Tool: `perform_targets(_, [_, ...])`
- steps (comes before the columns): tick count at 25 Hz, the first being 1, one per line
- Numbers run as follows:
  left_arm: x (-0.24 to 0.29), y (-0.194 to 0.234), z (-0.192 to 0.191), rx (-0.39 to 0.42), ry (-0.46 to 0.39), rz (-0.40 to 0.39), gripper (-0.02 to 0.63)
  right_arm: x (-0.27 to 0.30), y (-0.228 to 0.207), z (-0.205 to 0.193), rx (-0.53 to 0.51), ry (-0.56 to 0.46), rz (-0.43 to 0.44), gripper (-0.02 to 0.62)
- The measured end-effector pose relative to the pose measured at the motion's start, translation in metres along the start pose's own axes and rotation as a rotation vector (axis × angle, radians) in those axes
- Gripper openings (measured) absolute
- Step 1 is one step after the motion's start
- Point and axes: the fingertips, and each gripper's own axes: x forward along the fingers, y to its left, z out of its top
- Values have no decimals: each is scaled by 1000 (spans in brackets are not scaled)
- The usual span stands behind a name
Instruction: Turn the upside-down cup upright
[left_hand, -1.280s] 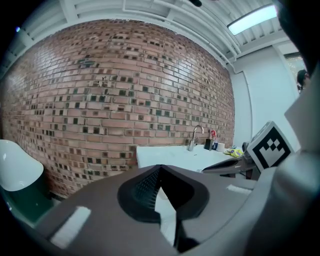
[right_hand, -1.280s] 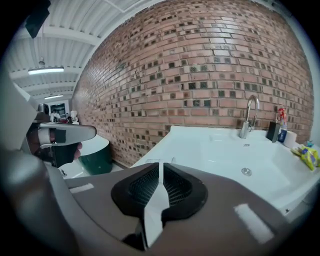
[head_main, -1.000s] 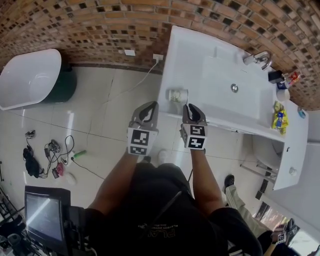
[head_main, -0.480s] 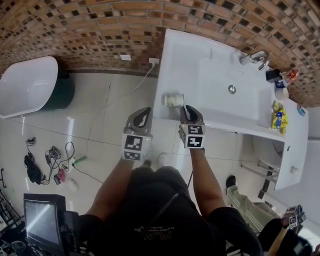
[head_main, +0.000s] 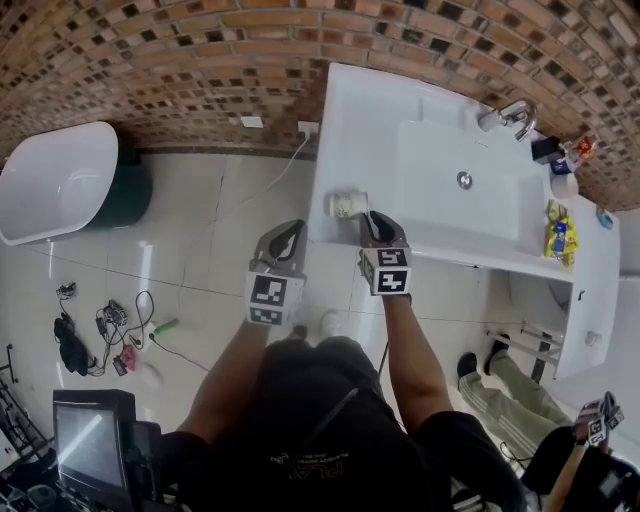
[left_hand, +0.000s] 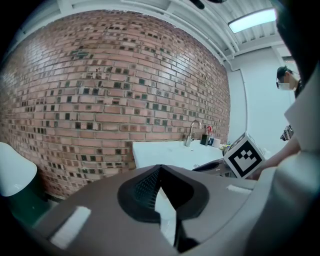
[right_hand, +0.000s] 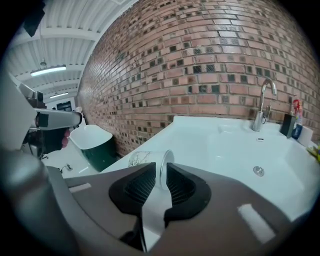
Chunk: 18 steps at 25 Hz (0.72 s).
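The cup, a pale tumbler with a faint printed pattern, lies tipped on its side at the near left corner of the white sink counter. Its open rim points right, toward my right gripper. In the right gripper view the cup shows just ahead, and its rim sits between the jaws of the right gripper, which is shut on it. My left gripper hangs over the floor left of the counter. The left gripper is shut and holds nothing.
A faucet and drain belong to the basin. Small bottles stand at the counter's right end. A white tub is at far left, with cables and a monitor on the tiled floor. Another person's legs are at right.
The head view has shifted slightly. The right gripper and the sideways cup keep nearly the same place at the counter corner, and the left gripper stays beside it.
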Motion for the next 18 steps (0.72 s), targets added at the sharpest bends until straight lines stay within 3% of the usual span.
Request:
perform_targets(11, [0,-6,8,25,-28,-12,-2,-3,2,5,-31,-15,38,26])
perform_targets(15, [1,-8,6,14,-24,-15,-2,-14,6,9,-80,5,44,26])
perform_targets(18, [1,-12,6,12,-24,-19,-2,-22,6,24,-140,-40,38,26])
